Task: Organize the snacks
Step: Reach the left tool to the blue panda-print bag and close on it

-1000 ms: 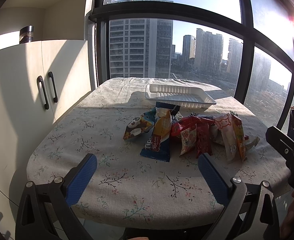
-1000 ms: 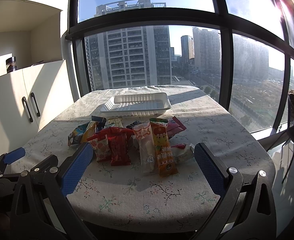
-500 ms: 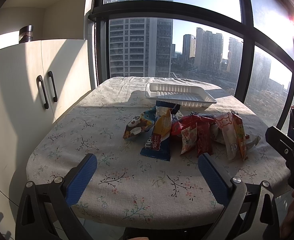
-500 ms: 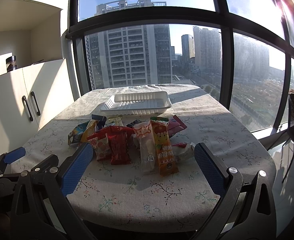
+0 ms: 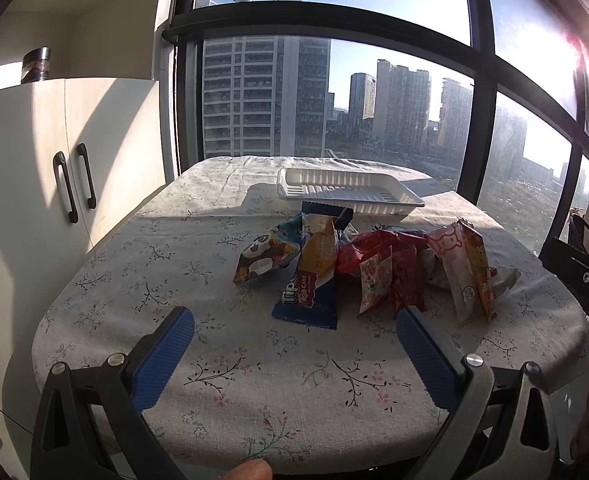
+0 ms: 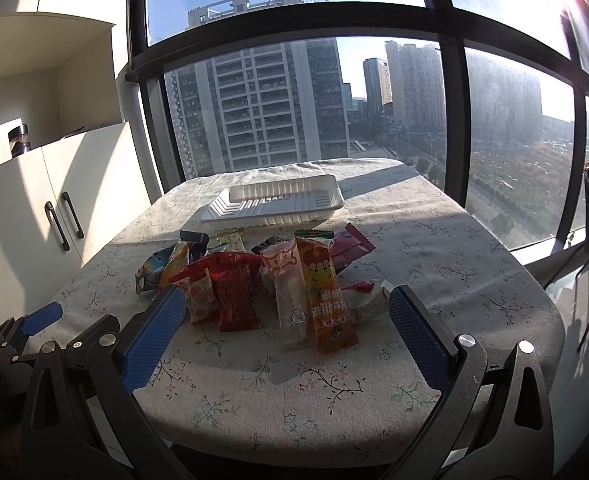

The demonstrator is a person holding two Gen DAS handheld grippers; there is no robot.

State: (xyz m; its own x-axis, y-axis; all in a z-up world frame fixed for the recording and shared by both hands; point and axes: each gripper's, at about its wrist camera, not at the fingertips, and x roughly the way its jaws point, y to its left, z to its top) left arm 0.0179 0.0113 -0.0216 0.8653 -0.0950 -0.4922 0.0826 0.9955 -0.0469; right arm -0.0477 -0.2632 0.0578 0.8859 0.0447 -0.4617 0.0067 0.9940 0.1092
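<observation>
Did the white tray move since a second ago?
No. The white tray sits in the same spot on the flowered tablecloth, just beyond the snack pile, as before.

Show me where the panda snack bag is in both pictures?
Left wrist view: the panda snack bag lies at the left end of the snack pile, just left of centre, beside the blue and yellow cake packet.
Right wrist view: only part of it shows at the pile's far left, behind other packets.
Shared landmark: the white tray behind the pile, nearer the window.
</observation>
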